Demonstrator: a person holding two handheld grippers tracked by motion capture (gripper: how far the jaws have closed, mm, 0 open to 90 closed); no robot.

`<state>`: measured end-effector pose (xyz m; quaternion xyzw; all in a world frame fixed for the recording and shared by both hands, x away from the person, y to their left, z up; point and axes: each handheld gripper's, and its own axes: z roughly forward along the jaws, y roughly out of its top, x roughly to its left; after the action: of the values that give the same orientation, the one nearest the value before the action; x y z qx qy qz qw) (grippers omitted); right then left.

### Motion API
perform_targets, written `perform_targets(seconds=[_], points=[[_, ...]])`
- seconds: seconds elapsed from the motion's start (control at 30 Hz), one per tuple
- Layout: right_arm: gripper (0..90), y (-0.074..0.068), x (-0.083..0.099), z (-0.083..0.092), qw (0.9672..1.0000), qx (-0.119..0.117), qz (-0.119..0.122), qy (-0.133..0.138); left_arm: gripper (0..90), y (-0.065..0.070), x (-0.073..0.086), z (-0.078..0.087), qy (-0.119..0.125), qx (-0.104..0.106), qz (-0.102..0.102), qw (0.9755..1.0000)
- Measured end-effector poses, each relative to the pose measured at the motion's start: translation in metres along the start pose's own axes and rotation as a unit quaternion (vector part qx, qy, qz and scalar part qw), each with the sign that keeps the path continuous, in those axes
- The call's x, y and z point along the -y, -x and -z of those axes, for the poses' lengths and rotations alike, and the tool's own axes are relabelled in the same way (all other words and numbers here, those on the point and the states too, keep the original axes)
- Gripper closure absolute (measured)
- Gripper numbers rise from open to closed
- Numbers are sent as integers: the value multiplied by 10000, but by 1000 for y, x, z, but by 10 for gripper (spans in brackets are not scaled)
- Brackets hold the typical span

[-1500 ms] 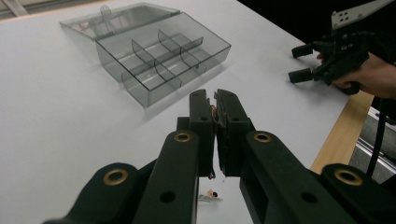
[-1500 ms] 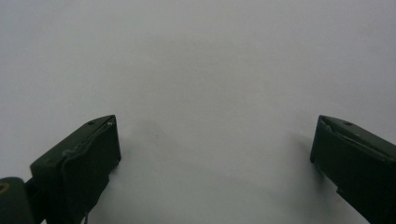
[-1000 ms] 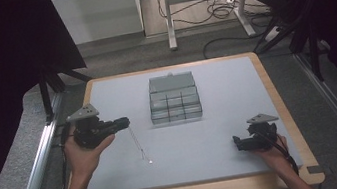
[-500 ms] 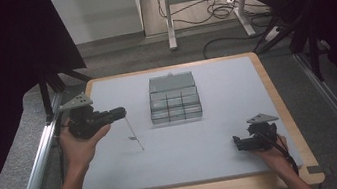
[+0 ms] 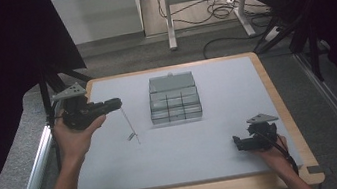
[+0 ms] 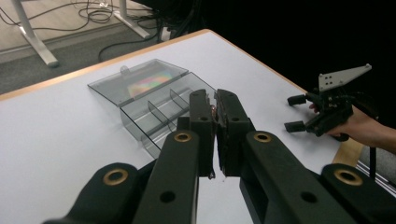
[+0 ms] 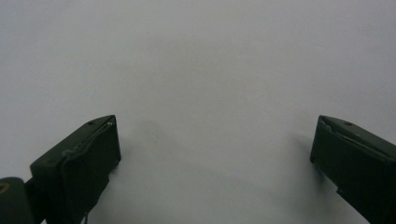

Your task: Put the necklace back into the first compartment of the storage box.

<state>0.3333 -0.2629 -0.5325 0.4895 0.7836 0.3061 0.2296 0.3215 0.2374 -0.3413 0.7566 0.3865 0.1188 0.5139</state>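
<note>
Above the mat's (image 5: 117, 173) left side, my left gripper (image 5: 116, 102) pinches a thin rod (image 5: 129, 122) hanging down, near the open clear box (image 5: 174, 98). My right gripper (image 5: 237, 143) rests wide open, front right.

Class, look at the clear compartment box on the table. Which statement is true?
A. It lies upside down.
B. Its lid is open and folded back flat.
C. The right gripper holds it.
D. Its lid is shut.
B: in the left gripper view the clear box has its lid lying flat behind the open compartments, apart from the right gripper.
</note>
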Motion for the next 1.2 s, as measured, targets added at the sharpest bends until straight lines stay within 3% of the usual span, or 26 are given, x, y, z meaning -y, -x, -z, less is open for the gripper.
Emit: perform_targets(seconds=[1.2], points=[[12,0,0,0,10000,-3,0,-5,867,8,-69,-7,206,-344,-182,9990]])
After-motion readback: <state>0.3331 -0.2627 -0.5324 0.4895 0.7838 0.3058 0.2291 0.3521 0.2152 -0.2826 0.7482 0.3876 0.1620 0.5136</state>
